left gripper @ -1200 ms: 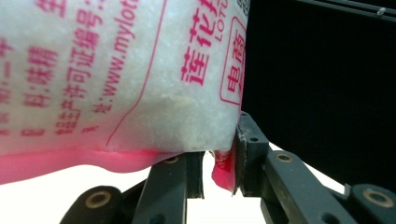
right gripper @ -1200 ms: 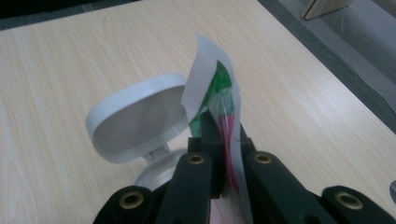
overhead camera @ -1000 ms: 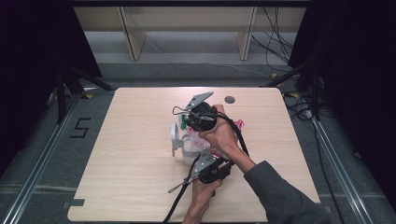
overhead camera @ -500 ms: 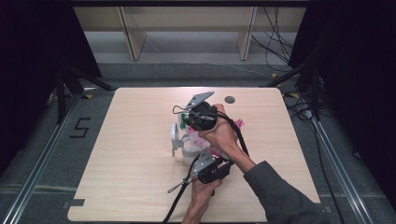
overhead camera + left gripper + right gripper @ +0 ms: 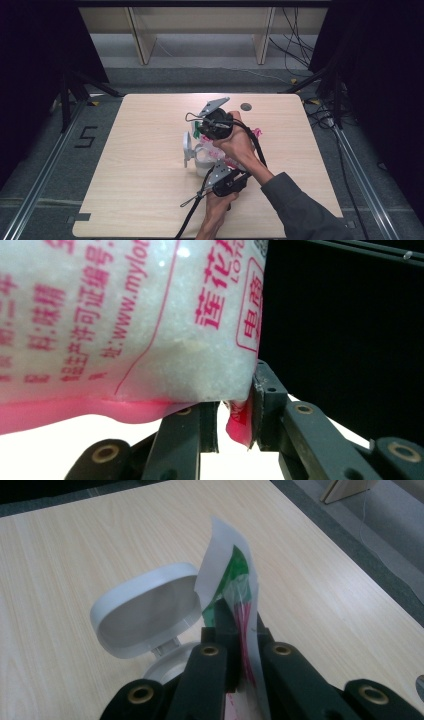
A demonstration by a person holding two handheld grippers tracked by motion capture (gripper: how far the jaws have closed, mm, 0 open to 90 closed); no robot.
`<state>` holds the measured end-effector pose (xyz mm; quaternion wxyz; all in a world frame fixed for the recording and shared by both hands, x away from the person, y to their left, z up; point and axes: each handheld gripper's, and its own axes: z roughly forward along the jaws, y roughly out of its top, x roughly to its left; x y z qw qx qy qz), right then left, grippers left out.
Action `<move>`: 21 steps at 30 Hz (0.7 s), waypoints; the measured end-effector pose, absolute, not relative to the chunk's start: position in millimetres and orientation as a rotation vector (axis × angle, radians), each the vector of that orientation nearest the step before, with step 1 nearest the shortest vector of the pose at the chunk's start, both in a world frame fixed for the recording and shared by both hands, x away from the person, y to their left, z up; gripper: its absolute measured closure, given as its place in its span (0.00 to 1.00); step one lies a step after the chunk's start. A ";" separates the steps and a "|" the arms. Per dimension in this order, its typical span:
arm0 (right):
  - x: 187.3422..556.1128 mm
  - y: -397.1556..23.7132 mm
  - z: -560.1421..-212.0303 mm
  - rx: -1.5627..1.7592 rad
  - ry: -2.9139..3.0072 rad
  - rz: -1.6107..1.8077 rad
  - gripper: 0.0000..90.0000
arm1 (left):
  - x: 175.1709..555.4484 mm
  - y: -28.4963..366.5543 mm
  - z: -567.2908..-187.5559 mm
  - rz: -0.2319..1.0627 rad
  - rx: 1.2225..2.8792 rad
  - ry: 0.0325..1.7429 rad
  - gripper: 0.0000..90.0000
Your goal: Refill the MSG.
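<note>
Hands come in from the bottom of the high view, two of them, each carrying one gripper. Nearest the table's front edge is the left gripper [image 5: 226,181], with its cable trailing off toward the front edge; in the left gripper view its two black jaws are clamped on the pink sealed bottom corner of the bag [image 5: 125,330], a single clear plastic pouch printed with pink characters and packed with white grains, which bulges just above the jaws. Just beyond, the bag [image 5: 235,160] sits over the middle of the table [image 5: 135,200], largely hidden in the high view by the person's right hand [image 5: 239,145] and forearm, which cross in front of it. Beside the bag, on its left in the high view, stands one white container [image 5: 202,161] with its hinged lid [image 5: 187,148] flipped open and upright; the right gripper view shows that lid [image 5: 145,610] just beside the jaws, with the container's rim [image 5: 162,666] partly covered by them. Farther on, the right gripper [image 5: 202,127] is clenched on the bag's flat top strip [image 5: 235,590], white and green with pink lines, which stands up between its two jaws. The grey three-cornered plate [image 5: 214,105] rides on top of that gripper. Past it, near the table's far edge, lies one small dark round disc [image 5: 245,106], well apart from everything else. Beyond the table two pale wooden legs [image 5: 141,37] stand on the grey floor, with loose cables [image 5: 295,30] to their right.
</note>
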<state>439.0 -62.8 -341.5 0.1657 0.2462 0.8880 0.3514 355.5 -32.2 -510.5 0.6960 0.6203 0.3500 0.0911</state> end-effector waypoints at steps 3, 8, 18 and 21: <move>438.5 -62.0 -340.4 0.712 2.534 0.977 1.00 | 354.8 -33.6 -509.8 0.191 1.361 0.783 0.84; 439.6 -62.4 -339.3 0.676 2.513 1.015 1.00 | 354.1 -29.1 -509.3 0.221 1.429 0.792 0.84; 437.6 -55.3 -344.2 0.676 2.527 0.953 1.00 | 355.3 -29.8 -509.0 0.204 1.375 0.774 0.84; 438.7 -55.7 -342.4 0.674 2.523 0.992 1.00 | 354.6 -29.8 -507.8 0.197 1.359 0.783 0.84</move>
